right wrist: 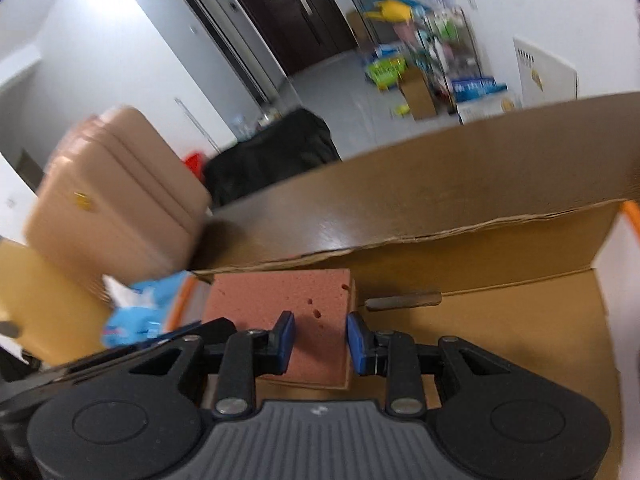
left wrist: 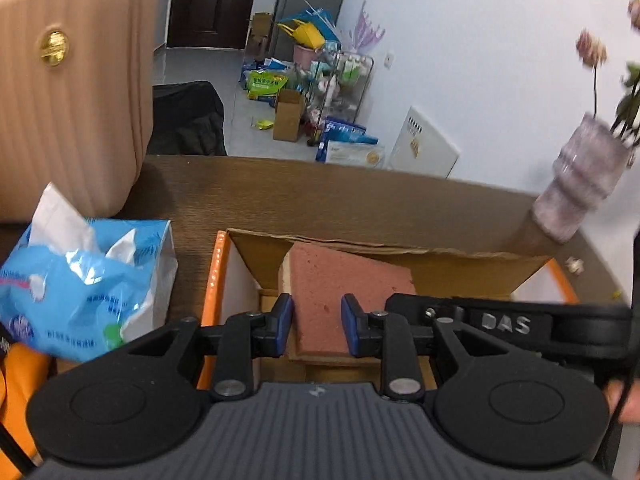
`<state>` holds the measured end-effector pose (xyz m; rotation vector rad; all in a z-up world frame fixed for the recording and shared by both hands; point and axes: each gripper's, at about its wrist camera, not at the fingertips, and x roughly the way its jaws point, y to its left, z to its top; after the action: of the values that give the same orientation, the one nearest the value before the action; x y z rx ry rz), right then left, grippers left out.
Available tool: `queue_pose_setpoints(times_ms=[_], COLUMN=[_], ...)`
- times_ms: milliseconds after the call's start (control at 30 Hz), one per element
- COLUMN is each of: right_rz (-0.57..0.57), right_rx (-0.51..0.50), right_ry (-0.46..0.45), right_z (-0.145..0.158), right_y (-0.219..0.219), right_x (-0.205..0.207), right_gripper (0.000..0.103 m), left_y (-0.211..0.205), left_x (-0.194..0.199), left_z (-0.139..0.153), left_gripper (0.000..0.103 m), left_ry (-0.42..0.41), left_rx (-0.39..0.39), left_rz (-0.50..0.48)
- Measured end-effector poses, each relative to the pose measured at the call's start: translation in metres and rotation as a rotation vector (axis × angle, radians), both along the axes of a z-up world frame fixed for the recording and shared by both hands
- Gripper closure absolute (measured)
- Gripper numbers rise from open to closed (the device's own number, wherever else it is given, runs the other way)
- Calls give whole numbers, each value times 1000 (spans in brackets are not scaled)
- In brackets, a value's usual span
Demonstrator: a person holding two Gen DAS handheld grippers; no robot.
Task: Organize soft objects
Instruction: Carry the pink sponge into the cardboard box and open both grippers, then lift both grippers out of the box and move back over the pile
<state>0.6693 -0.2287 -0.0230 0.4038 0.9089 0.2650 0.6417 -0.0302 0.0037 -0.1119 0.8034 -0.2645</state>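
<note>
A pink sponge (left wrist: 348,276) with a tan underside lies tilted inside an open cardboard box (left wrist: 440,264), its far end raised. My left gripper (left wrist: 317,326) hovers over the sponge's left part. Its blue pads stand a narrow gap apart and pinch nothing. The black housing of the other tool (left wrist: 504,322) sits close on the right. In the right wrist view the sponge (right wrist: 280,296) reaches past the left pad. My right gripper (right wrist: 320,340) is over its right part, pads apart and not pressing it. A blue tissue pack (left wrist: 88,288) lies left of the box.
The box (right wrist: 520,320) stands on a brown table (left wrist: 320,192). A pink ribbed suitcase (left wrist: 72,92) rises at the back left, and a glass vase with flowers (left wrist: 580,192) at the back right. Beyond the table edge are floor clutter and a dark door.
</note>
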Motion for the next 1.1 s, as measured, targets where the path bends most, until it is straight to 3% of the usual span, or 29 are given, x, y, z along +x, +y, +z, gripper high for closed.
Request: queue_pose_setpoints(times_ms=[200, 300, 367, 433, 533, 600, 700, 833, 1100], right_rz=[23, 1, -5, -13, -42, -70, -108, -195, -208], right_rx=[-55, -77, -92, -123, -192, -263, -385, -413, -375], right_ry=[-11, -46, -80, -125, -216, -280, -364, -451, -553], right_z=[-3, 16, 34, 59, 100, 124, 146, 168, 180], right_y=[8, -1, -11, -24, -53, -71, -90, -115, -122], right_x=[5, -11, -32, -55, -98, -136, -187, -244, -322], right_gripper=[73, 73, 73, 70, 52, 30, 20, 13, 9], left_y=[4, 7, 11, 16, 30, 39, 42, 34, 23], left_x=[-11, -24, -40, -60, -95, -123, -162, -213, -288], left_z=[8, 22, 40, 60, 89, 105, 125, 143, 164], left_gripper=[67, 65, 54, 50, 45, 36, 26, 5, 1], left_ry=[-63, -79, -106, -149, -217, -253, -324, -454, -568], left_rx=[39, 64, 79, 101, 139, 161, 196, 221, 199], left_rz=[-13, 1, 11, 22, 50, 80, 95, 118, 121])
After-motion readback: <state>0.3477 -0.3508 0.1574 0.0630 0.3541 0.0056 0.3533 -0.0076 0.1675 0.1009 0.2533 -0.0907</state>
